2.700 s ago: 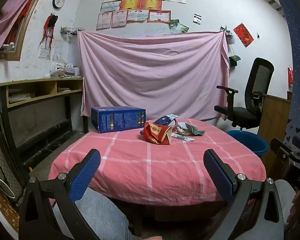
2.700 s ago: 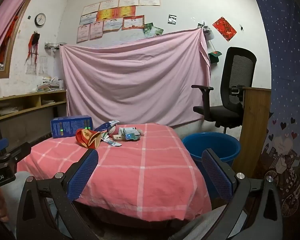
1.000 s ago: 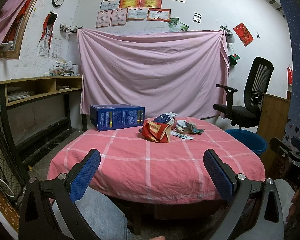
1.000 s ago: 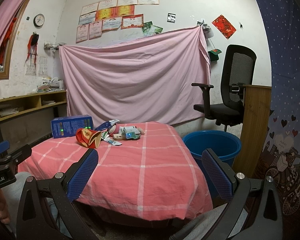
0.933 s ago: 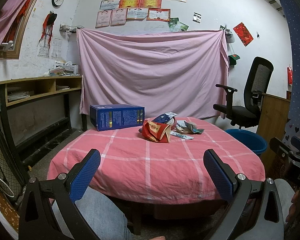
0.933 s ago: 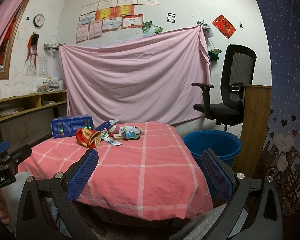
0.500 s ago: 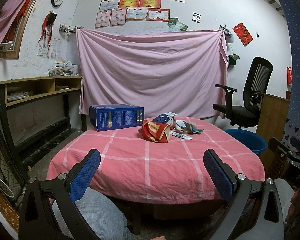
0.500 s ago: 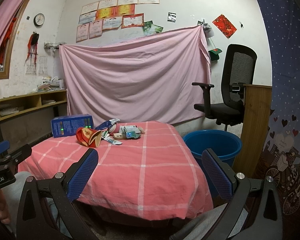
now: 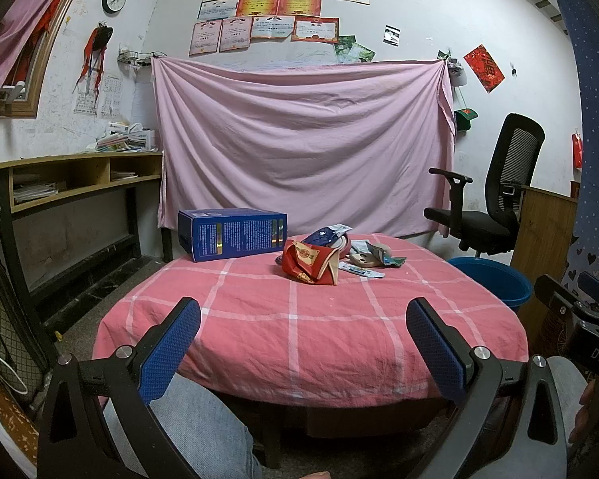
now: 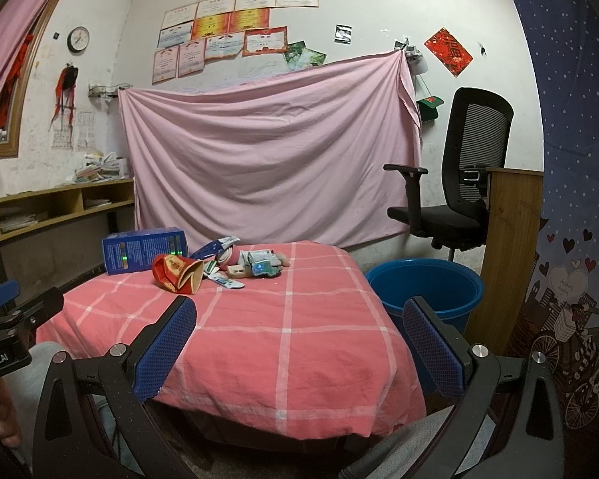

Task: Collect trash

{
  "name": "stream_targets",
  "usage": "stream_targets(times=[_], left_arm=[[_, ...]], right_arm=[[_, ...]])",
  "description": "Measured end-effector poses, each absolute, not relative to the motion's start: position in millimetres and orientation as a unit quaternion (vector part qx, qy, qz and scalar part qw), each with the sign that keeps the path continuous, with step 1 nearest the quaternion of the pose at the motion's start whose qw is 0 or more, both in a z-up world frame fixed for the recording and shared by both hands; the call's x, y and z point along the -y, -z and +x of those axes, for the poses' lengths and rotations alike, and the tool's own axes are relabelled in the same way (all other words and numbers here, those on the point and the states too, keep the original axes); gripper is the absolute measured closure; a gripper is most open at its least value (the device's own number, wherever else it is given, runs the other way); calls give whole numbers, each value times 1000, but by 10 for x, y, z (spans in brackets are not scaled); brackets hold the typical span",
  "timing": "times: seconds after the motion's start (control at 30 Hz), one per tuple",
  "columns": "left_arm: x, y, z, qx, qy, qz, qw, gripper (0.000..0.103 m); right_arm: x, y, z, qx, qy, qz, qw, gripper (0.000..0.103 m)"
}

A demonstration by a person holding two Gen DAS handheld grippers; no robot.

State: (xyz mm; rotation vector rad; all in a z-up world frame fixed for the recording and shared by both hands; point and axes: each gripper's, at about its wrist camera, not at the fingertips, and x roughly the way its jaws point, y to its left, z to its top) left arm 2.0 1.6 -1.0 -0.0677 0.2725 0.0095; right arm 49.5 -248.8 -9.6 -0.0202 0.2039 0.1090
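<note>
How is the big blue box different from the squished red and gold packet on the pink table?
The blue cardboard box keeps its crisp rectangular shape; the crumpled red and gold paper packet is crushed and gaping open. The box looks larger and sits at the far left; the packet lies nearer the middle, beside the other wrappers. Both rest on the pink checked tablecloth, untouched by either gripper.
</note>
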Motion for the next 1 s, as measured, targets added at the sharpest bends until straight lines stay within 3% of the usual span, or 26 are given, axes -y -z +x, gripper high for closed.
stream_targets(times=[1.0], left_arm=[[-26, 9, 21, -137, -4, -34, 990, 2]], right_arm=[[2502, 110, 481, -95, -56, -10, 994, 0]])
